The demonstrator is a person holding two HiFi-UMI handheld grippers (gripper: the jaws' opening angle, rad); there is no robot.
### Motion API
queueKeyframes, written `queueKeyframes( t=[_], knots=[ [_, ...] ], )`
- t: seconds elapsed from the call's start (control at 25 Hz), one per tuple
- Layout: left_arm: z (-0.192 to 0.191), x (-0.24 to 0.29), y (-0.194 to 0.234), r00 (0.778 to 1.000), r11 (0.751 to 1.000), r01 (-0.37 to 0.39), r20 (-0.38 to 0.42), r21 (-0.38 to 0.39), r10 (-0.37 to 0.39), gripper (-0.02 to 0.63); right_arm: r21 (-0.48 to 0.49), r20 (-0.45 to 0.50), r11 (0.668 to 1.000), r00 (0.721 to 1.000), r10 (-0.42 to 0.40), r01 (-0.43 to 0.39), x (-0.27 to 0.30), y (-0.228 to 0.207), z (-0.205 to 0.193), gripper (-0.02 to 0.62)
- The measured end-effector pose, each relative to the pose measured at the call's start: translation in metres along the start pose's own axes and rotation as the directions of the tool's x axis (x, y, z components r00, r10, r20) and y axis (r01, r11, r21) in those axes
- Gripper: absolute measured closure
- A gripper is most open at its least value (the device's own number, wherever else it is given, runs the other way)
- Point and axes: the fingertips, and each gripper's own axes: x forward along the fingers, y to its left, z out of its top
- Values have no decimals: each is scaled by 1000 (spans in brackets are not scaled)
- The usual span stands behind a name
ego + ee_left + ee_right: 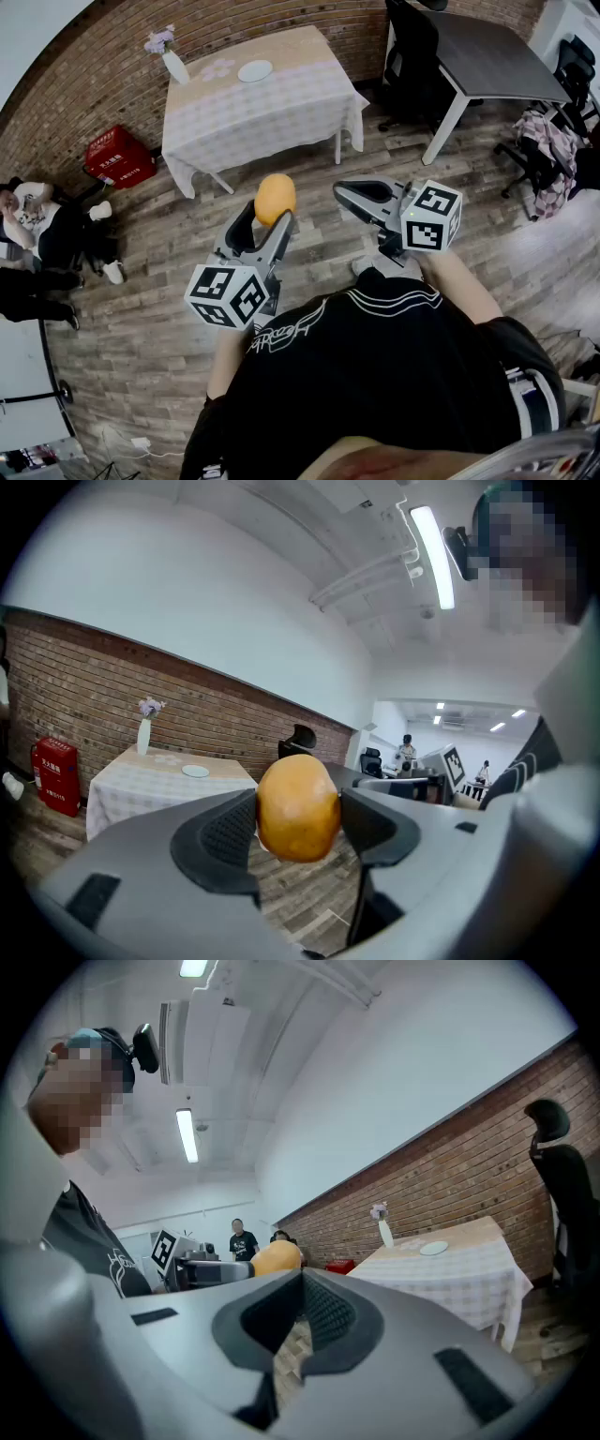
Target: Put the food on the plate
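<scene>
Left gripper [298,829]: lower centre of its own view. Jaws spread wide, pinching the food [297,806], an orange-yellow rounded piece, with a pad pressed on each side. The food is held in the air above the wood floor [150,309].
Right gripper [298,1321]: jaws pressed together, nothing between them.
Plate [255,70]: white, on the cloth-covered table [281,112], upper centre of the head view, well apart from the food.
Vase [174,64]: white, with flowers, at the table's left corner.

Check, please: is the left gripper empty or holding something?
Holding. The left gripper has both pads pressed on a round orange food item.
</scene>
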Motion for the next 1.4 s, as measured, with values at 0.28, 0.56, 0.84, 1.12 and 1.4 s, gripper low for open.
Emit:
queueKeyframes(
  t=[0.28,0.56,0.84,1.12,1.4],
  knots=[
    [4,-6,-2,1000,1000,1,6,18,-1,327,-5,-2,1000,1000,4,-4,3,4,1,598],
    [3,-25,8,1000,1000,-1,14,15,1,327,11,-9,1000,1000,1,-1,18,16,-3,598],
    [-2,-20,17,1000,1000,-12,7,-5,12,327,32,-27,999,1000,-13,14,24,3,-11,598],
    [-5,-5,43,999,999,-39,-15,-21,39,327,71,-15,997,1000,-5,6,50,-25,-9,598],
    [-1,28,84,998,997,-57,-34,-43,55,327,97,-16,995,1000,-4,5,81,-67,-5,598]
  ],
)
